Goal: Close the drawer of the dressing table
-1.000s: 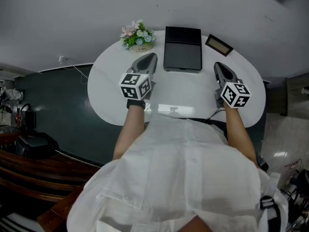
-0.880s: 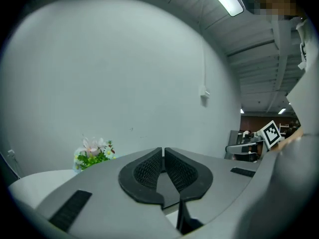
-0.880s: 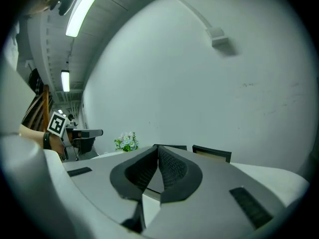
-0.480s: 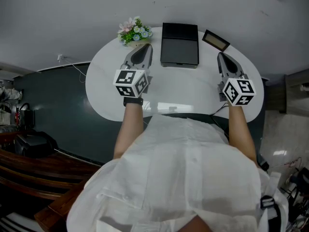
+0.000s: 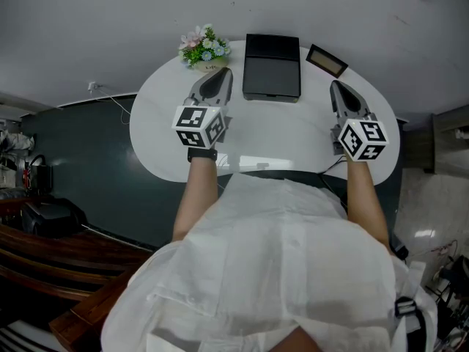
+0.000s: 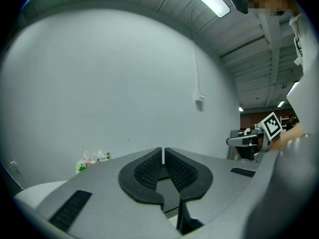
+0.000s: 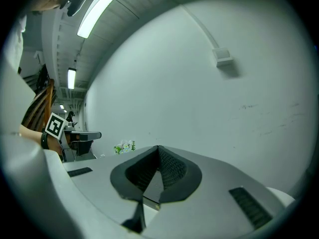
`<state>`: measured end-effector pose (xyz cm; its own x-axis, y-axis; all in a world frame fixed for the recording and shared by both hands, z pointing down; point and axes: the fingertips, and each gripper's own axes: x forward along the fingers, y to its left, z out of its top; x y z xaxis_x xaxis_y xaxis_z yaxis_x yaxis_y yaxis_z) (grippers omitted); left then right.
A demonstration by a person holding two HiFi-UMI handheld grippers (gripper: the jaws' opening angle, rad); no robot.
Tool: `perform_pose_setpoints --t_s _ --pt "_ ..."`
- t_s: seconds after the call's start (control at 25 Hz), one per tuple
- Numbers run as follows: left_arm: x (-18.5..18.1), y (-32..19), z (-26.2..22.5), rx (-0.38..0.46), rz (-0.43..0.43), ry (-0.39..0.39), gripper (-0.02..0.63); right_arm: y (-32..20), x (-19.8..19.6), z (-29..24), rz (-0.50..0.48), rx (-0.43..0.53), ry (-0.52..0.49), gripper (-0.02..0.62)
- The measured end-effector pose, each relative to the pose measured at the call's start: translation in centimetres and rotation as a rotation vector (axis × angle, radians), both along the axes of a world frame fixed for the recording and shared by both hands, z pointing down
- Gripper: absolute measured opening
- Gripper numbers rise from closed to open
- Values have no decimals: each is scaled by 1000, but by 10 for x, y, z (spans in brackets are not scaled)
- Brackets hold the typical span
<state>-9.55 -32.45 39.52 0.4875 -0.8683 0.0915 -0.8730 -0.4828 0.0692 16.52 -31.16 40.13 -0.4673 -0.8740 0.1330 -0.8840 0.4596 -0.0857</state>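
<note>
Two grippers hang above the white dressing table, one on each side of its middle, and neither holds anything. The left gripper has its ribbed pads pressed together with only a hairline of light between them. The right gripper is also fully closed, pad against pad.

Compared with a second ago, both grippers sit farther toward the back edge of the table and higher off its surface. The left tip, which was level with the front of the black box, now lies just beside the flowers at the back left. The right tip has come close to the small frame at the back right edge. The right jaws, a sliver apart a second ago, have closed. Since half a second ago, nothing has shifted: both marker cubes, left and right, are in the same spots.

Box, flowers and frame keep their order along the back edge, with the box in the centre and apart from both neighbours.

Of the drawer, only a pale glossy strip shows at the middle of the table's front edge, right against the person's white garment. I cannot tell whether it is pushed fully home. Neither gripper is near it.
</note>
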Motion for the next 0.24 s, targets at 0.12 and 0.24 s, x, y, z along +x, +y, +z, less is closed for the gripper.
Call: perform_pose_setpoints --t_s 0.12,0.24 --pt "1 2 1 -1 0 0 29 1 0 1 -2 0 3 9" --pt "1 1 2 -4 2 -2 29 -1 -1 2 -6 -2 6 9"
